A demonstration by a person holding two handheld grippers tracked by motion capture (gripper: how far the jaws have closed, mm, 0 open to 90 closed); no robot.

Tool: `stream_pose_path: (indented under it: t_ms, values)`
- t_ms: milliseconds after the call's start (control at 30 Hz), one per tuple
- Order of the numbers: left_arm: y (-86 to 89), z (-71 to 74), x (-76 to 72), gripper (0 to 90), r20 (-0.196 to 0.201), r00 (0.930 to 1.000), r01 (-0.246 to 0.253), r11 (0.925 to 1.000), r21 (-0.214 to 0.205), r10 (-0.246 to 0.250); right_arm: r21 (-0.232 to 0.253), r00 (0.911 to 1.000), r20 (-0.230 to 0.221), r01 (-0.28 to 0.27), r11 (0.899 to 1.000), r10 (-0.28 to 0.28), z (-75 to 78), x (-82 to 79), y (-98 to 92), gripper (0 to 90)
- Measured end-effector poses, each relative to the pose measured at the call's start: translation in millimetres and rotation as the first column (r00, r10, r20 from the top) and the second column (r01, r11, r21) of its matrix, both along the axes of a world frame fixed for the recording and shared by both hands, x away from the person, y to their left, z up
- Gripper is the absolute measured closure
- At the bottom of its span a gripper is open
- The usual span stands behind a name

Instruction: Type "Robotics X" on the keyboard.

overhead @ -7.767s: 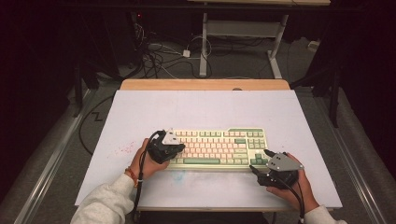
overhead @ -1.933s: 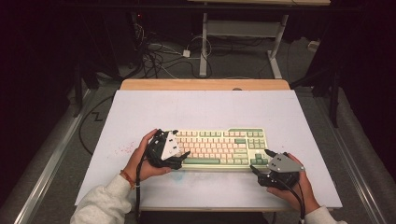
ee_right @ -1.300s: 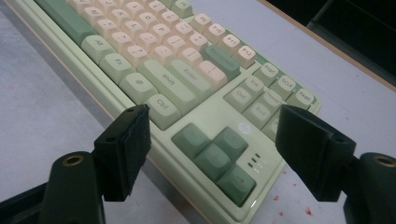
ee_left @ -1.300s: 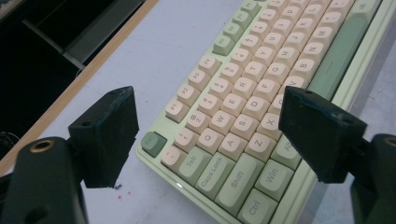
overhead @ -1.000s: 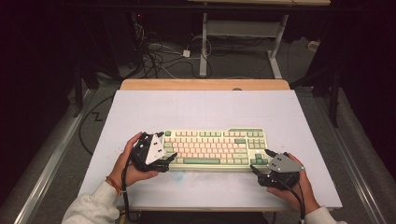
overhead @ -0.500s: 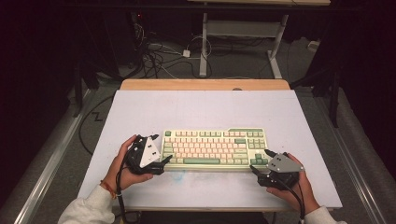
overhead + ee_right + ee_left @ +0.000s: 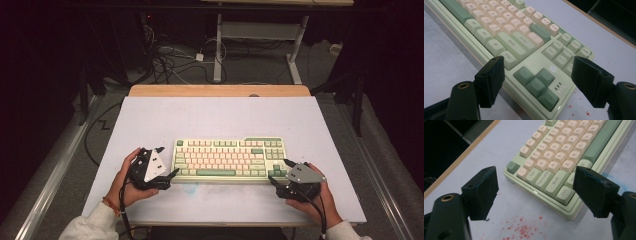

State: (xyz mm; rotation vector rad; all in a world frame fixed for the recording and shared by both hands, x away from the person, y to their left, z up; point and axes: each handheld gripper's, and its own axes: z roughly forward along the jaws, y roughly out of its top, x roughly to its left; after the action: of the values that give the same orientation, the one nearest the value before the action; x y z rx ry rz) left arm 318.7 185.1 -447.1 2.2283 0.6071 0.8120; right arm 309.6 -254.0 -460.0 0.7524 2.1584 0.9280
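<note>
A: Framing the keyboard [image 7: 230, 159] from both ends, the left gripper [image 7: 170, 176] and right gripper [image 7: 276, 179] sit at its near corners on the table [image 7: 225, 115]. Both stand wide open and hold nothing.

B: Where is the keyboard exactly?

A: Flat at the middle of the near half of the table, long side toward the person. To grip well, I judge each gripper should go in level until a corner lies between its jaws, then both should close together, so the board does not skew.

B: What do the gripper views add?

A: The left gripper view shows the Ctrl corner of the keyboard [image 7: 564, 170] lying ahead of the jaws, nearer one jaw than the other, and red specks [image 7: 524, 230] on the table surface. The right gripper view shows the arrow keys [image 7: 536, 83] between the jaws, pads clear of the case.

B: And the high view?

A: It alone gives both hands at once, and the keyboard's squareness to the table edge.
</note>
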Motion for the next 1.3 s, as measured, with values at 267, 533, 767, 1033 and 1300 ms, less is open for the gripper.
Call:
stream_pose_path:
  t_ms: [267, 533, 767, 1033, 1300]
  values:
    - [8.1, -4.5, -1.1, 20.2, -0.020, 0.9995, -0.025, 0.9996, -0.010, 0.025, 0.006, 1.0000, -0.002, 0.005, 1.000, -0.004, 3.5, 4.2, 1.4, 28.8]
    - [10.9, -9.2, -1.0, 22.9, -0.042, 0.9986, -0.031, 0.9994, -0.015, 0.031, 0.046, 0.9996, -0.019, -0.019, 0.999, 0.020, 14.3, 12.9, 5.7, 50.7]
    - [8.2, -13.5, -0.5, 24.2, -0.059, 0.9979, -0.028, 0.9996, -0.003, 0.027, 0.037, 0.9923, -0.091, -0.081, 0.996, 0.084, 16.3, 23.8, 17.8, 80.9]
    - [7.7, -14.8, -0.6, 28.1, -0.073, 0.9970, -0.024, 0.9997, 0.000, 0.024, -0.011, 0.9812, -0.154, -0.119, 0.993, 0.116, 11.1, 40.0, 37.1, 90.0]
    - [8.5, -14.0, -0.6, 40.0, -0.096, 0.9954, -0.004, 0.9999, -0.014, 0.002, -0.036, 0.9733, -0.196, -0.129, 0.991, 0.119, 5.1, 47.1, 45.8, 90.0]
